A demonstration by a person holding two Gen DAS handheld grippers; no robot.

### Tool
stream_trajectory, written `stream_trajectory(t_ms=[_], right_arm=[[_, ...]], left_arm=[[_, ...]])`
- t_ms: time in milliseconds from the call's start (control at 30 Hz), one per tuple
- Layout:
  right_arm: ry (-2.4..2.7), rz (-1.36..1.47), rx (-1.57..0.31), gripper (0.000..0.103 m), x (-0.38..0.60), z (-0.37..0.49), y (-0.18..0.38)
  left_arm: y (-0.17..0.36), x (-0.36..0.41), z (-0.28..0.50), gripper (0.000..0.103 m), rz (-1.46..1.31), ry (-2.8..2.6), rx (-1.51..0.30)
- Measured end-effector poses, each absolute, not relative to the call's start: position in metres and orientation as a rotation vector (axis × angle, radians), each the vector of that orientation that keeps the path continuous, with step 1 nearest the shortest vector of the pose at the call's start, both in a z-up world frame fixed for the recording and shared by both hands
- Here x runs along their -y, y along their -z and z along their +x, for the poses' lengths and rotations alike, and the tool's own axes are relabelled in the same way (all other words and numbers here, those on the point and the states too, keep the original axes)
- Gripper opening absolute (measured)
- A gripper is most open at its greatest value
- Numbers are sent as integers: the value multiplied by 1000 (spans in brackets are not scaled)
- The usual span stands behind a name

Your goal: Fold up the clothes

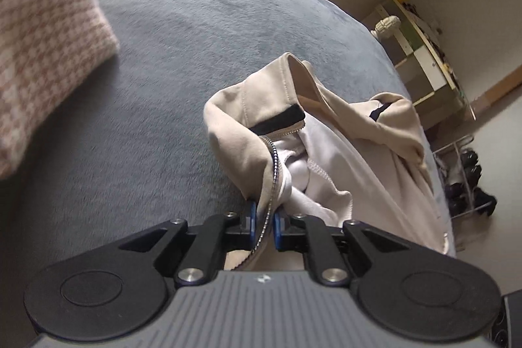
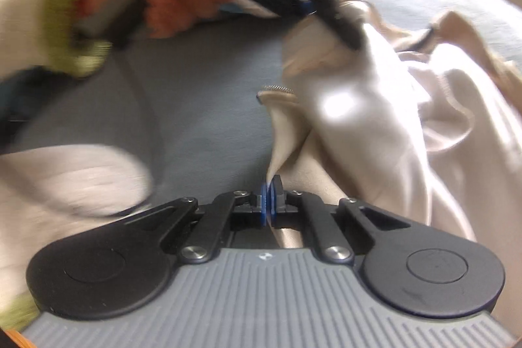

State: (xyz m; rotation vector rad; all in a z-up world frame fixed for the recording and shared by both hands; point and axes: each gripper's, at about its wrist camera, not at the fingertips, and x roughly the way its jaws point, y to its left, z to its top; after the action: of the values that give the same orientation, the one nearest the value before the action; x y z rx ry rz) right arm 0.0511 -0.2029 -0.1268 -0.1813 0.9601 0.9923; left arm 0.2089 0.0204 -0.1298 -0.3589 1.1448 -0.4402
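Holding the soft, floppy beige zip-up jacket (image 1: 326,132) over the grey bed (image 1: 163,54), both grippers' jaws are clamped on its zipper edges, a good place to grab.

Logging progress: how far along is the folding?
Done: nothing folded; the beige jacket lies bunched on the grey blanket. In hand: left gripper clamps its zipper edge, right gripper another edge. Left: spreading and every fold.
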Motion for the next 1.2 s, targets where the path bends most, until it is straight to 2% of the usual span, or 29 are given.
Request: stream_trajectory(t_ms=[33,100,200,367,567,733,867,967,1067,1200], right_arm=[[-1033,-171,-983,1,207,41,123],[-1098,-155,-1031,1,213,21,118],[-1151,-152,-1134,1,215,-9,130],[-1190,-185,-1240,1,211,-50,146],[-1180,-209,-1241,1,216,-60,134],[-1137,-139,-1346,2,201,-45,164],[-1084,-176,-1363,12,196,-54,157],[-1033,-137,-1331,32,212,-53,142],[-963,-33,-1221,50,253,-34,111],[-751,148,-1052,57,316,25,87]], left_arm=[[128,-24,202,15,-355,432,-1152],[126,-31,187,32,-346,415,-1167],[124,-40,164,51,-326,394,-1197],[134,-38,115,55,-203,366,-1275],[130,-22,79,57,-59,351,-1220],[130,6,68,57,55,355,-1168],[129,27,69,57,111,385,-1145],[129,38,75,58,124,401,-1134],[128,42,85,60,133,411,-1113],[127,46,102,60,130,373,-1032]])
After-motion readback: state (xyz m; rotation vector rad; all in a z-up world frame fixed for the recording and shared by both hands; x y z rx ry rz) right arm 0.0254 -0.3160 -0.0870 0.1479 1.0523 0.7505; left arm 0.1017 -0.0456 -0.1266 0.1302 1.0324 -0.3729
